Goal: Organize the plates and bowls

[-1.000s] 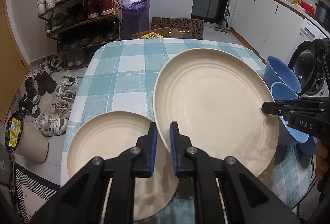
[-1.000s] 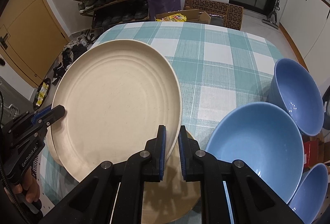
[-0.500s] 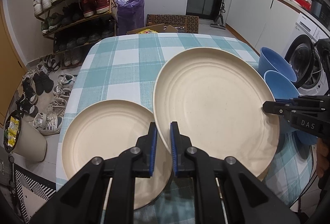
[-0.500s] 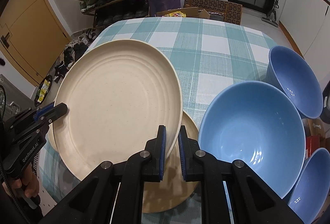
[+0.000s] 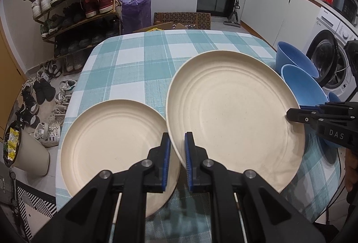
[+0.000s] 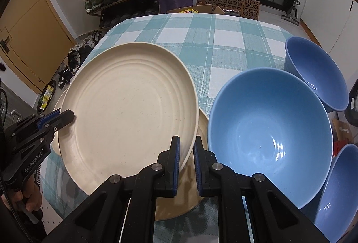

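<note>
A large cream plate (image 5: 232,113) hangs tilted above the checked table, gripped at opposite rims. My left gripper (image 5: 177,153) is shut on its near-left rim. My right gripper (image 6: 185,153) is shut on the opposite rim and shows at the right edge of the left wrist view (image 5: 290,114). A second cream plate (image 5: 111,142) lies flat on the table to the left. In the right wrist view the rim of another cream plate (image 6: 176,205) shows beneath the held one. Three blue bowls stand to the right: a big one (image 6: 268,131), one behind it (image 6: 317,77) and one at the corner (image 6: 335,187).
The table (image 5: 138,59) wears a teal and white checked cloth. Beyond it stand a shoe rack (image 5: 73,1), a purple bag (image 5: 136,7) and a cardboard box (image 5: 181,19). A washing machine (image 5: 329,63) is at the right, and a bin (image 5: 20,153) and loose shoes are on the floor at the left.
Both grippers have drawn the held plate back toward the near side of the table and slightly lower. The bowls and the resting plate now sit closer beneath. Both grips are unchanged.
</note>
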Tool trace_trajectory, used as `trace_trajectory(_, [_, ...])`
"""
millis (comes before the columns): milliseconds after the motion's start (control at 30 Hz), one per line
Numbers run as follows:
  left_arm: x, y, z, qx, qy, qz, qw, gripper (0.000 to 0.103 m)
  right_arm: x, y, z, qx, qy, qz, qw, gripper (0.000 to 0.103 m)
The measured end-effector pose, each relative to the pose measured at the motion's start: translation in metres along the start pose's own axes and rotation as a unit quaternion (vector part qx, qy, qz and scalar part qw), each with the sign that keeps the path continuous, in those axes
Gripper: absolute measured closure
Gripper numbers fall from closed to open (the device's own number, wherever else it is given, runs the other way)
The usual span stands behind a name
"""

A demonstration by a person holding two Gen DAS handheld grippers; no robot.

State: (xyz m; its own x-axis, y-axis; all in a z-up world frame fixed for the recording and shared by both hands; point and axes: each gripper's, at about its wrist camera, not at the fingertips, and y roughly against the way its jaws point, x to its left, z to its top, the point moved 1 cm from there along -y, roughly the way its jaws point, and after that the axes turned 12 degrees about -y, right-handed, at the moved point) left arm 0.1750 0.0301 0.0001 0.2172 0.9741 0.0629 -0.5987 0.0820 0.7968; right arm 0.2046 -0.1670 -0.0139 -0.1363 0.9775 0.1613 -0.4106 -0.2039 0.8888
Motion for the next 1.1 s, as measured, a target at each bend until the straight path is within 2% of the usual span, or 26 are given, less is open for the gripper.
trace_trajectory(467, [-0.002, -0.004, -0.011, 0.005, 0.001, -0.006, 1.0000, 0.093, 0.000, 0.002, -0.015, -0.004, 0.003, -0.003, 1.000, 0.091])
trace_trajectory(1100, [-0.016, -0.022, -0.021, 0.026, -0.017, -0.008, 0.9995, 0.093, -0.007, -0.012, -0.034, -0.003, -0.001, -0.030, 1.000, 0.091])
